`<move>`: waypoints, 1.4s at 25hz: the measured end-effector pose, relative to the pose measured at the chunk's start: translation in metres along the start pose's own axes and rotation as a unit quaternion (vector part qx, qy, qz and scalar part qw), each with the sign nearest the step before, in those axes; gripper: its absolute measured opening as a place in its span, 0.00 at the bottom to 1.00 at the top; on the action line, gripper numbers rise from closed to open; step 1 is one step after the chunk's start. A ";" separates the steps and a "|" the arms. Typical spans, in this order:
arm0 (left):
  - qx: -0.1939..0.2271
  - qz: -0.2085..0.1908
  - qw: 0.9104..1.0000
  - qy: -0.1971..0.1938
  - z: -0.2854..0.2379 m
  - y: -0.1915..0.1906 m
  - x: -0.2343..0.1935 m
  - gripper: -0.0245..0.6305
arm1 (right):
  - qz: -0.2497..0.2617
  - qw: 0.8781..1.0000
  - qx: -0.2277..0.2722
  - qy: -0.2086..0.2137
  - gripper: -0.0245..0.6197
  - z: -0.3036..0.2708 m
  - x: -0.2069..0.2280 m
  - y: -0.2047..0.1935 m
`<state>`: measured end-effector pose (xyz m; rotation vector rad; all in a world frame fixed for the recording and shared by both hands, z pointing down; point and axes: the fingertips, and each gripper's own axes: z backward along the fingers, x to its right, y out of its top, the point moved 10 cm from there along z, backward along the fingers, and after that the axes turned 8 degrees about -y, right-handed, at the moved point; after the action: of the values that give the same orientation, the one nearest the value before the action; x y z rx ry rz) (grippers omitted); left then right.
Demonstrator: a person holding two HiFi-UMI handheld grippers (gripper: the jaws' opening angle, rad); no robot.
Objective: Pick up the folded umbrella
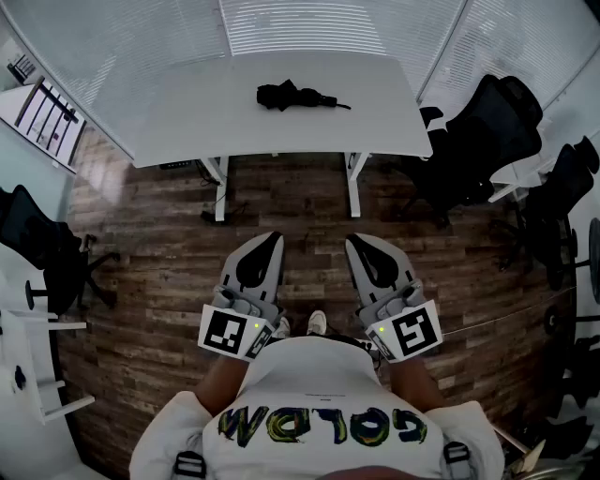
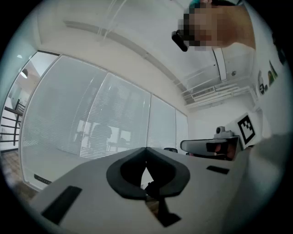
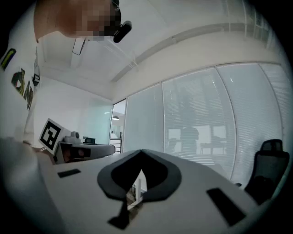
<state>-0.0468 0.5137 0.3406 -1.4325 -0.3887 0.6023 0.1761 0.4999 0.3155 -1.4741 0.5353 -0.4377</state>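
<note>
Hovering closed over wood floor (image 1: 300, 211), left gripper (image 1: 271, 238) and right gripper (image 1: 355, 243) face the folded umbrella (image 1: 292, 96) on the table (image 1: 187, 108).

I have the white rectangular tabletop (image 1: 187, 117) straight ahead of me, across a stretch of wooden plank floor (image 1: 150, 281), with the glass wall of slatted blinds (image 1: 300, 23) right behind it. The black folded umbrella (image 1: 292, 96) lies on the tabletop, a little right of its middle. One black office chair (image 1: 487, 131) stands just beside the tabletop's right end, and a second black office chair (image 1: 562, 192) stands further right. A third black chair (image 1: 37, 244) sits far to the left. My left tool (image 1: 272, 238) and right tool (image 1: 357, 243) are side by side above the floor, close to my body and well apart from the tabletop.
</note>
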 end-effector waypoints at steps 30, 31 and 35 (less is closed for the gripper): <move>0.001 0.018 1.000 0.014 -0.092 -0.014 -0.105 0.05 | -0.010 1.000 -0.013 0.026 0.05 -0.135 0.058 -0.017; 0.002 0.020 1.000 0.015 -0.095 -0.013 -0.118 0.05 | -0.009 0.999 -0.013 0.028 0.05 -0.149 0.057 -0.018; -0.001 0.023 1.000 0.019 -0.102 -0.010 -0.171 0.05 | -0.008 0.999 -0.013 0.031 0.05 -0.204 0.050 -0.017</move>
<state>-0.1207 0.3295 0.3565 -1.4549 -0.3273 0.6115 0.0973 0.3044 0.3247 -1.4933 0.5812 -0.4916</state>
